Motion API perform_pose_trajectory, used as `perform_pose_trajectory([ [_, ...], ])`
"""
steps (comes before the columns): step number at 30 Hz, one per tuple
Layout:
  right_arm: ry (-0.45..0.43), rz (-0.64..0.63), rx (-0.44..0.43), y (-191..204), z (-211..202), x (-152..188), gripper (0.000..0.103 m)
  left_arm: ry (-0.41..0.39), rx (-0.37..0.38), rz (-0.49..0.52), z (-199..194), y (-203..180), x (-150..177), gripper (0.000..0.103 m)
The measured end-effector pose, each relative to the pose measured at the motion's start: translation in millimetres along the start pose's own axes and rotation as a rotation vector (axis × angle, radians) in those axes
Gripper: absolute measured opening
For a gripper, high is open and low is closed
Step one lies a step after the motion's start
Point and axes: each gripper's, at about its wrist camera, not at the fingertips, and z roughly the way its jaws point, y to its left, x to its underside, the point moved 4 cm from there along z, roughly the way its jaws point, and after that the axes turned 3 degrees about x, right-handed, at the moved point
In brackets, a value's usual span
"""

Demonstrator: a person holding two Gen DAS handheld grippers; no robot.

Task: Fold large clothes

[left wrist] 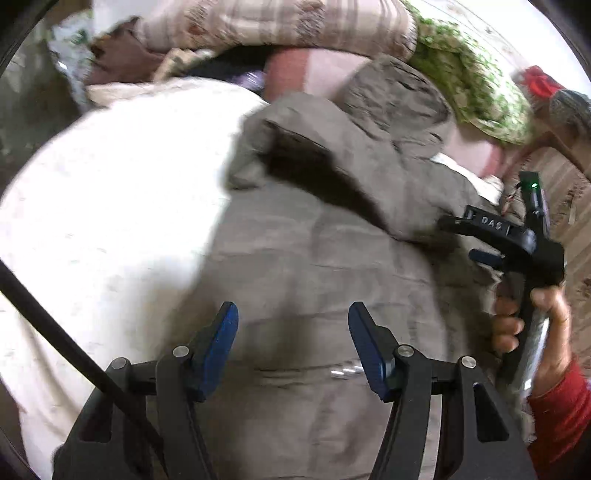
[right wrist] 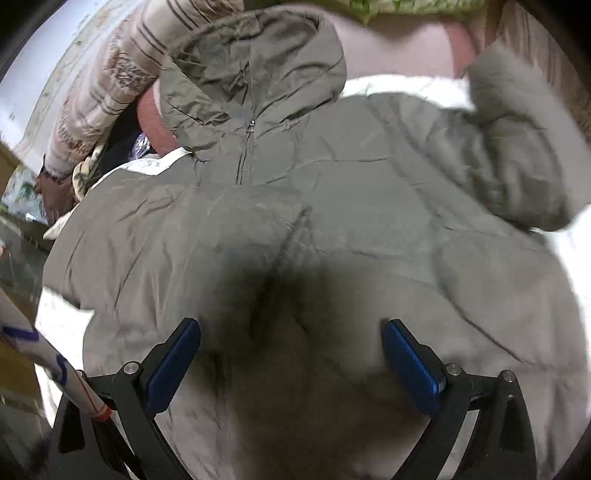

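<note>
Across the centre of both views lies the grey-green puffy hooded jacket [right wrist: 332, 192], spread over a white sheet [left wrist: 110, 192]. My left tongs [left wrist: 293, 325] hang just above its lower part, blue pads [left wrist: 218, 343] wide apart, nothing between them. My right tongs [right wrist: 291, 350] also gape wide over the jacket body, gripping nothing; their shadow darkens the fabric between the pads. Hood and zip sit top centre of the right view, one sleeve bunched upper right. Right tongs show at the right edge of the left view, held by my hand [left wrist: 532, 321] in a red sleeve. Striped beige blanket [left wrist: 280, 22] fills the top. No containers seen.
</note>
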Motion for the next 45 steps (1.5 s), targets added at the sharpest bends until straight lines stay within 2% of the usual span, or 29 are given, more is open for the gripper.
perform_pose_trajectory([
  [1,0.002,-0.005,0.0,5,4,-4,0.09,-0.009,-0.021,-0.004,1,3,-2,0.061],
  [2,0.019,-0.019,-0.003,11,7,-7,0.064,-0.016,-0.044,-0.015,0,9,-4,0.061],
  [4,0.074,-0.042,-0.041,17,9,-15,0.027,-0.024,-0.058,-0.043,-2,19,-6,0.061],
  [6,0.049,-0.062,-0.04,14,-3,-27,0.017,-0.032,-0.076,-0.059,-3,27,-6,0.061],
  [8,-0.005,-0.085,0.036,3,-19,-41,0.013,-0.031,-0.102,-0.063,0,31,-4,0.061],
  [11,-0.067,-0.074,0.188,-30,-34,-62,0.012,-0.013,-0.099,-0.076,5,34,0,0.061],
  [13,-0.085,-0.064,0.258,-50,-36,-72,0.011,-0.001,-0.101,-0.073,10,32,3,0.061],
  [19,-0.023,-0.077,0.359,-76,1,-80,0.008,0.032,-0.128,-0.062,18,22,7,0.061],
  [24,-0.017,-0.078,0.367,-84,18,-73,0.008,0.001,-0.14,-0.026,-3,5,5,0.061],
  [27,-0.037,-0.1,0.394,-84,7,-73,0.023,-0.016,-0.123,-0.014,-20,-10,3,0.061],
  [29,-0.074,-0.108,0.308,-81,-16,-70,0.04,-0.03,-0.107,0.0,-31,-21,3,0.061],
  [30,-0.102,-0.1,0.251,-82,-34,-66,0.045,-0.033,-0.101,0.008,-34,-26,3,0.061],
  [32,-0.154,-0.071,0.159,-89,-68,-58,0.067,-0.037,-0.088,0.026,-40,-37,5,0.061],
  [33,-0.178,-0.056,0.119,-98,-85,-53,0.07,-0.035,-0.078,0.039,-42,-45,6,0.061],
  [36,-0.202,-0.002,0.094,-140,-118,-44,0.072,-0.025,-0.05,0.063,-43,-63,10,0.061],
  [39,-0.201,0.085,0.164,-204,-131,-40,0.07,-0.011,-0.042,0.097,-39,-79,15,0.061],
  [41,-0.184,0.18,0.211,-254,-132,-39,0.057,0.002,-0.042,0.113,-34,-85,17,0.061],
  [42,-0.178,0.268,0.206,-286,-130,-39,0.057,0.012,-0.044,0.118,-30,-88,18,0.061],
  [45,-0.19,0.448,0.185,-348,-126,-38,0.056,0.037,-0.054,0.115,-21,-91,18,0.061],
])
